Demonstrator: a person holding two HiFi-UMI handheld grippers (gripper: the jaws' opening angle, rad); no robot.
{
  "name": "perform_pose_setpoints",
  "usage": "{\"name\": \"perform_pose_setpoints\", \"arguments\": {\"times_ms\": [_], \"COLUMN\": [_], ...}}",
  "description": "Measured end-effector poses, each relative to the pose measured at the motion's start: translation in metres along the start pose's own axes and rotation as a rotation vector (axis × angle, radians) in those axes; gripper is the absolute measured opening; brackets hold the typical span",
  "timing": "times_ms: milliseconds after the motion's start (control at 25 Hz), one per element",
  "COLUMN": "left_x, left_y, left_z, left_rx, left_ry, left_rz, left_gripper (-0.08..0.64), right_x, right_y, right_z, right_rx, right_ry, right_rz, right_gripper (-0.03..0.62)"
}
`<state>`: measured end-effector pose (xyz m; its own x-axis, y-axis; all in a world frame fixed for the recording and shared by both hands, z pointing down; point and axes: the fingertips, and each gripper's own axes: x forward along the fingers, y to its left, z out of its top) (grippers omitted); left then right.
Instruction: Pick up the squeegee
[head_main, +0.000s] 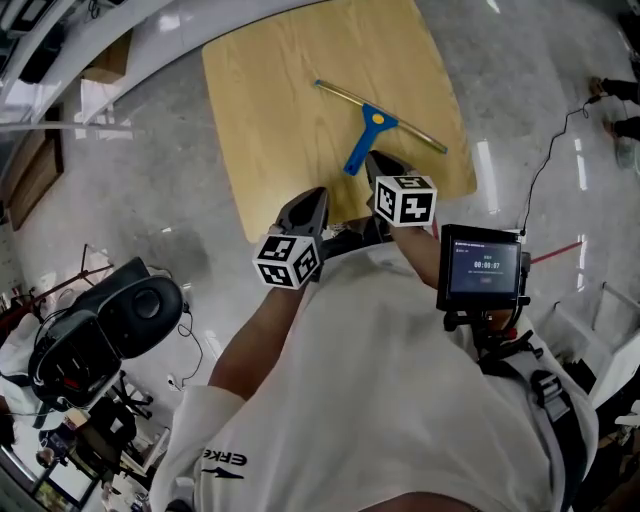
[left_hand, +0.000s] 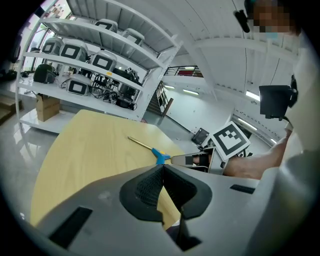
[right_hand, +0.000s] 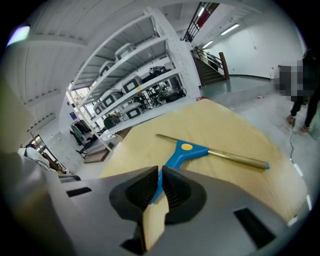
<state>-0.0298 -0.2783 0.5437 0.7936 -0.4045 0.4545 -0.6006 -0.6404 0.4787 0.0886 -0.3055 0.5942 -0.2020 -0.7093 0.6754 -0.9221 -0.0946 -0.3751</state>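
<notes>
I've got the squeegee (head_main: 375, 120) lying flat on the right half of the table (head_main: 270, 100), its blade rail toward the far edge and its blue handle pointing back at the near edge. My right gripper (head_main: 374, 160) sits right at the handle's end, jaws pressed together with nothing between them. The left gripper (head_main: 316, 195) is closed and empty too, over the near edge, well left of the handle.
</notes>
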Motion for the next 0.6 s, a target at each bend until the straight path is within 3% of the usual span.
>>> {"name": "perform_pose_setpoints", "arguments": {"times_ms": [120, 280, 360, 600], "left_x": [-0.002, -0.017, -0.023, -0.023], "left_y": [0.022, 0.072, 0.091, 0.092], "left_z": [0.011, 0.013, 0.014, 0.033], "left_rx": [-0.006, -0.020, -0.026, -0.035], "left_ry": [-0.004, -0.005, -0.007, -0.025], "left_rz": [0.001, 0.005, 0.005, 0.005], "left_gripper": [0.005, 0.005, 0.005, 0.005], "right_x": [0.025, 0.072, 0.090, 0.091], "right_y": [0.005, 0.025, 0.031, 0.016], "right_z": [0.011, 0.006, 0.002, 0.012], "right_rx": [0.012, 0.041, 0.061, 0.080], "right_ry": [0.006, 0.033, 0.052, 0.097], "right_rz": [-0.041, -0.100, -0.126, -0.203], "right_gripper": [0.022, 0.159, 0.173, 0.210]}}
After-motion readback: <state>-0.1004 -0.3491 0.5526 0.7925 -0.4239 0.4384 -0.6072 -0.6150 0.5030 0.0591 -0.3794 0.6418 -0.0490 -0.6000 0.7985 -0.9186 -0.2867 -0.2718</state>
